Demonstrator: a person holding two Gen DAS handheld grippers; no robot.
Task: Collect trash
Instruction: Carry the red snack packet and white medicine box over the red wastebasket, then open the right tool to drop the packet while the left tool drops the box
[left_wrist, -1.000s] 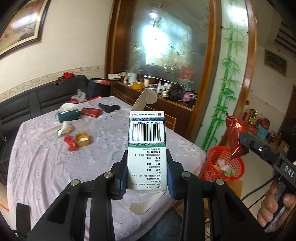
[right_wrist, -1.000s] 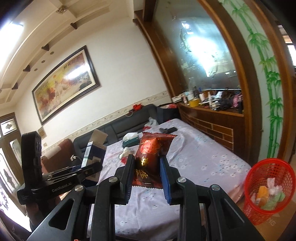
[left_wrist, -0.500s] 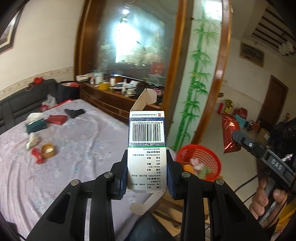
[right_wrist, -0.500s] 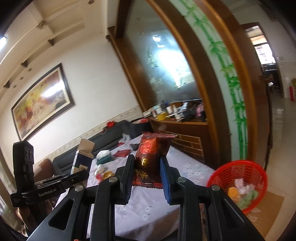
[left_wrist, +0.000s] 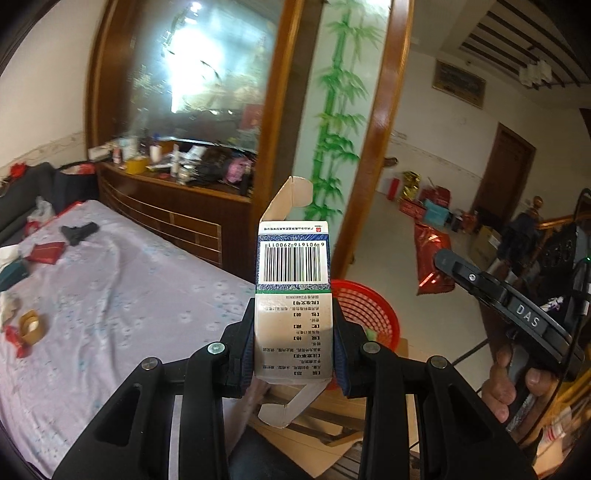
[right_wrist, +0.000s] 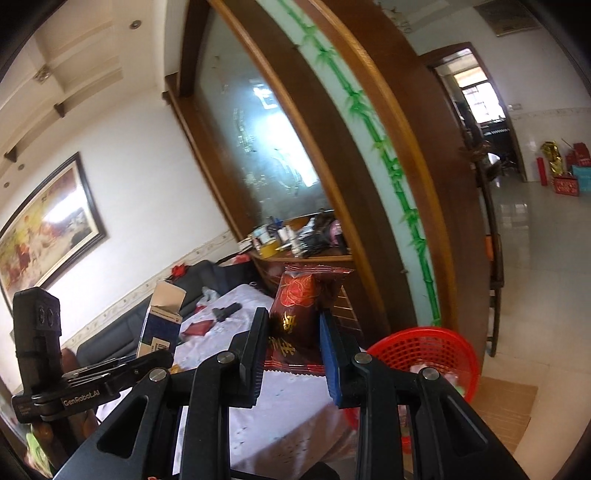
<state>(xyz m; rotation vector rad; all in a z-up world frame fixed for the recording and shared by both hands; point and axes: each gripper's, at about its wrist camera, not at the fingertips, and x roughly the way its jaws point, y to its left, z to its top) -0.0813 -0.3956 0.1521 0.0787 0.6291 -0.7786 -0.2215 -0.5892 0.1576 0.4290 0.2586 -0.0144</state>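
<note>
My left gripper (left_wrist: 293, 343) is shut on a white and blue carton box (left_wrist: 292, 295) with a barcode, both end flaps open. It also shows at the left of the right wrist view (right_wrist: 159, 328). My right gripper (right_wrist: 291, 354) is shut on a dark red snack wrapper (right_wrist: 299, 314), which also shows in the left wrist view (left_wrist: 432, 258). A red mesh trash basket (left_wrist: 365, 310) stands on the floor past the table corner, partly behind the box, and it shows at lower right of the right wrist view (right_wrist: 424, 354) with some trash in it.
A table with a lilac floral cloth (left_wrist: 110, 295) carries a red packet (left_wrist: 46, 253), a black object (left_wrist: 79, 232), a yellow tape roll (left_wrist: 31, 326) and red scraps (left_wrist: 13, 339). A cluttered wooden sideboard (left_wrist: 177, 199) stands behind. Cardboard (right_wrist: 506, 413) lies on the tiled floor.
Both grippers have swung right, away from the table and toward the red basket, still holding the box and the wrapper. The basket is now closer and lower in both views.
</note>
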